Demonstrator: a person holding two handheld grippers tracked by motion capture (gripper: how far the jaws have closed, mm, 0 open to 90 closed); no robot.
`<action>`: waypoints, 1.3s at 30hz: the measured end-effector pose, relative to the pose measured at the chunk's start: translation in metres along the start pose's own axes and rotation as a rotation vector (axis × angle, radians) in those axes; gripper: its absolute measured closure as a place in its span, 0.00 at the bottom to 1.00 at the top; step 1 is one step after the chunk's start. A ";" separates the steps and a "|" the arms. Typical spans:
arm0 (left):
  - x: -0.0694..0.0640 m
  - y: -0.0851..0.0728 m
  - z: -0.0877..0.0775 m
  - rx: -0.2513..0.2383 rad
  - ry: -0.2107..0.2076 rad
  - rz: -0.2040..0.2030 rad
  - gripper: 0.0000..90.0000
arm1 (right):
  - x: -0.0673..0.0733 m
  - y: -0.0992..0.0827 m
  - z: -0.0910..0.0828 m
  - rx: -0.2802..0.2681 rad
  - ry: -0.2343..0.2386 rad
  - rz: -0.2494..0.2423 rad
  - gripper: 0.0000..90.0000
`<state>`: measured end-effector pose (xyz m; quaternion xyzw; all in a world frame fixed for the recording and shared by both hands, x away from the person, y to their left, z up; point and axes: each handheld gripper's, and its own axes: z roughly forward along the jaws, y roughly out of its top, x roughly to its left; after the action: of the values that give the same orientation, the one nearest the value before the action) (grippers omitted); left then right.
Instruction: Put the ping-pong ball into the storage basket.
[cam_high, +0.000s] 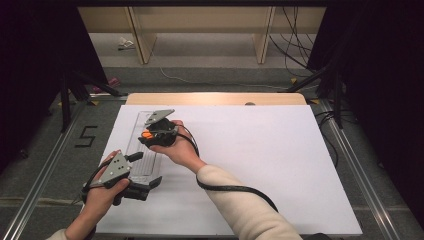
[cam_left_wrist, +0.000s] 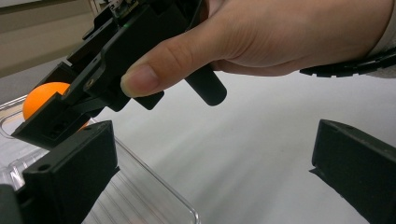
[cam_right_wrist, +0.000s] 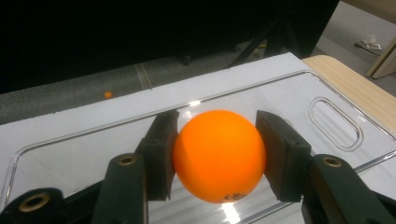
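1. Pinching the orange ball (cam_right_wrist: 219, 155) between its 2 pads, the right tool (cam_high: 159, 134) hovers over the far part of the clear tray (cam_high: 134, 146), which lies on the white counter (cam_high: 260, 165).
2. Spread wide with nothing between its jaws, the left tool (cam_high: 142, 187) sits at the tray's near end.
3. Risk: the ball is round and smooth, gripped at just 2 small contact spots, so a slight tilt or loosening would likely let it squirt out and roll off the counter.
4. Risk: the tray looks light and unheld; a nudge from either tool could slide it.
5. Hidden: the right hand (cam_left_wrist: 280, 32) covers much of its tool in the high view, and the tray's clear ribs and edges are hard to trace against the white sheet.
6. Unclear: a tiny orange speck (cam_right_wrist: 108, 94) on the floor beyond the counter is too small to identify.
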<state>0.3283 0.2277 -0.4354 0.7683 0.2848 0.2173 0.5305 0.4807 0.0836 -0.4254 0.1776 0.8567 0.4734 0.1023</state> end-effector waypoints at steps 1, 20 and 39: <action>0.000 0.000 0.000 0.000 0.000 0.000 0.00 | 0.000 0.000 0.000 0.001 -0.001 0.000 0.57; 0.000 0.000 0.000 -0.001 0.000 0.003 0.00 | -0.002 0.002 0.005 0.011 0.000 0.000 0.57; 0.000 0.000 0.000 -0.002 -0.001 0.001 0.00 | -0.004 0.002 0.014 0.031 0.003 0.000 0.57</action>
<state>0.3281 0.2276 -0.4351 0.7682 0.2838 0.2175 0.5311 0.4894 0.0935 -0.4311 0.1785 0.8642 0.4601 0.0983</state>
